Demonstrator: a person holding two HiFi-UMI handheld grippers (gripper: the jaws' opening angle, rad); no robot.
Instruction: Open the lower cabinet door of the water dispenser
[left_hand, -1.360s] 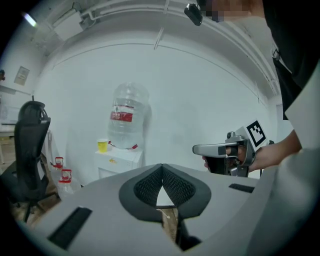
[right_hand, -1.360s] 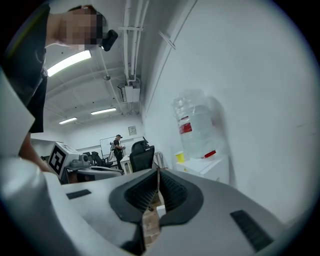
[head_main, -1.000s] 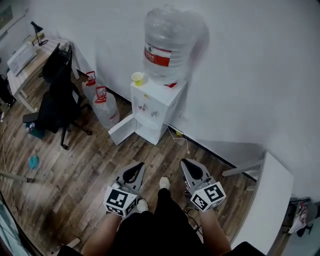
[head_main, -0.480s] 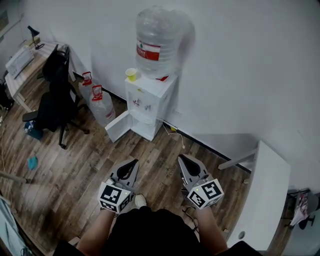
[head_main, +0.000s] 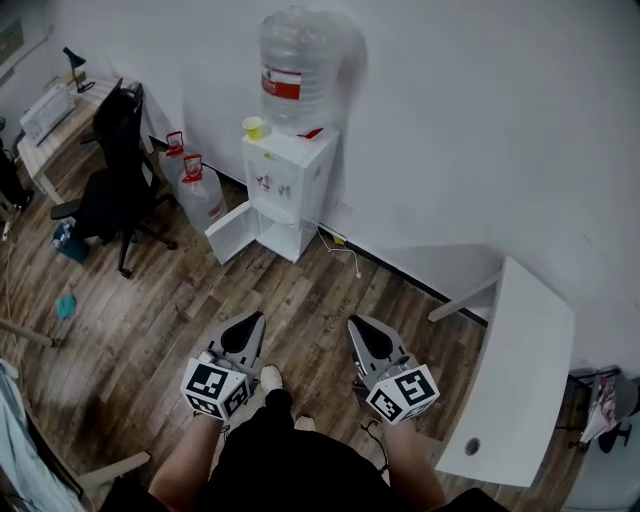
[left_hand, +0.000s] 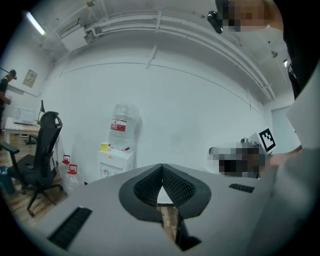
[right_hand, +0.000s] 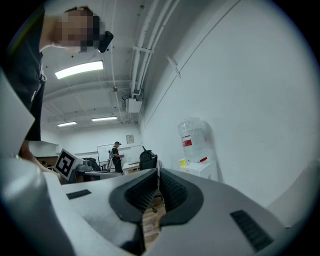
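Lower cabinet door (head_main: 228, 232) of the water dispenser (head_main: 290, 190) hangs open, swung out left (dispenser sits against the far wall, bottle (head_main: 293, 65) on top). I see both claws well short of it, over the wood floor (head_main: 150, 330). The left claw (head_main: 245, 328) and the right claw (head_main: 360, 330) are both closed on nothing.

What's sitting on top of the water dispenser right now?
On the water dispenser stand a large clear bottle with a red label and a small yellow cup. The bottle's base hides the top under it.
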